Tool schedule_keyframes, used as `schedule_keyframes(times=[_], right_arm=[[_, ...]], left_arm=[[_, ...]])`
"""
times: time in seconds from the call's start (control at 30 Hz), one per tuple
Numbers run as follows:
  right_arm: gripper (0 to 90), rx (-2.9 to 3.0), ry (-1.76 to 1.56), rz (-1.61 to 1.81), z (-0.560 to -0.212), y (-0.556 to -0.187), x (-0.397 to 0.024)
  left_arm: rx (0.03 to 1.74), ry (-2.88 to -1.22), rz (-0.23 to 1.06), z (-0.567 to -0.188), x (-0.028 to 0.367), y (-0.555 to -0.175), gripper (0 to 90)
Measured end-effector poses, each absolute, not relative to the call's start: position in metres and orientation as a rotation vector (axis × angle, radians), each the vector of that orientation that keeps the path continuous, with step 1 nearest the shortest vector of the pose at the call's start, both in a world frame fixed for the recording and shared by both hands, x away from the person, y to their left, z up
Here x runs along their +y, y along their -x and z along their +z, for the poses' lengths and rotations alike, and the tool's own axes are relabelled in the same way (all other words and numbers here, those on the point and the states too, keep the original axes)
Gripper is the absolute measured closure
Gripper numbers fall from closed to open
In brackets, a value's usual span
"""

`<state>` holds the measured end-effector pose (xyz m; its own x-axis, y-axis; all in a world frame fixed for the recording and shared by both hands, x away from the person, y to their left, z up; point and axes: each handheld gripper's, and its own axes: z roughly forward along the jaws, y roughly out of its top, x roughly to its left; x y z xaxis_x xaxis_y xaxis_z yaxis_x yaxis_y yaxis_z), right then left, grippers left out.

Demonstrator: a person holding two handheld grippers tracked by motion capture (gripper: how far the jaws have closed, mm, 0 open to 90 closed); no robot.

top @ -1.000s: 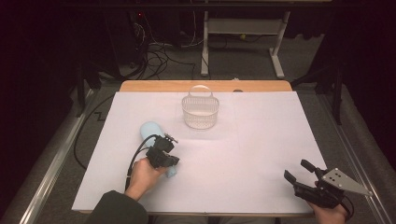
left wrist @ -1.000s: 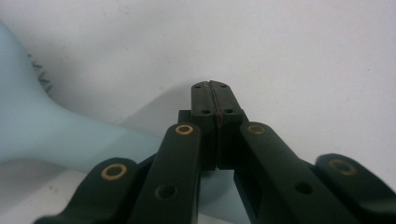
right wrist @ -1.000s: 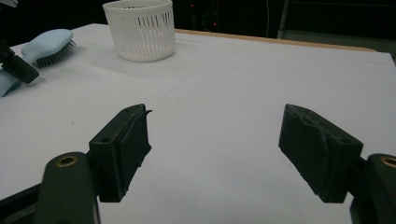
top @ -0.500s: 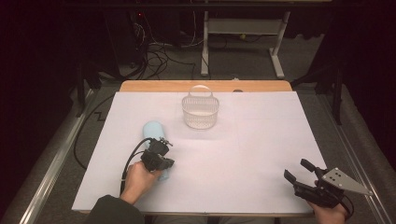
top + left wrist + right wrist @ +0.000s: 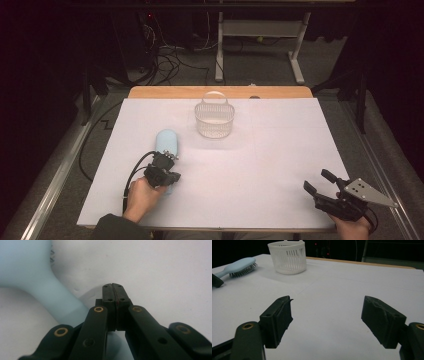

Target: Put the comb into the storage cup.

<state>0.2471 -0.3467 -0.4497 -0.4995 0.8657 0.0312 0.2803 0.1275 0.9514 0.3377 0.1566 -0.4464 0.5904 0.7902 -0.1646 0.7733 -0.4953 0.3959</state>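
A light-blue hairbrush lies on the white table cover at the left, its head pointing away from me. My left gripper sits over the brush's handle. In the left gripper view its jaws are shut against each other with nothing between them, and the handle runs beside and under the left jaw. My right gripper rests at the near right corner, open and empty; its own view shows the gripper with wide-apart jaws over bare cover. The brush lies far to its left.
A white slatted basket with a handle stands at the back middle of the table, and appears as the basket in the right gripper view. A wooden table edge runs behind it. Cables and a metal stand lie on the floor beyond.
My left hand has drawn its gripper a little to the left and toward the near edge, uncovering more of the brush head. The right gripper has stayed put.
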Motion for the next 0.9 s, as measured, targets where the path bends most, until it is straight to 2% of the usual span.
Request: schedule_keyframes(times=[0.9], right_arm=[[24.8, 1.857, -1.113, 1.373, -0.450, -0.246, -0.346]], left_arm=[[1.330, -2.348, 0.135, -0.448, 0.183, -0.336, 87.9]])
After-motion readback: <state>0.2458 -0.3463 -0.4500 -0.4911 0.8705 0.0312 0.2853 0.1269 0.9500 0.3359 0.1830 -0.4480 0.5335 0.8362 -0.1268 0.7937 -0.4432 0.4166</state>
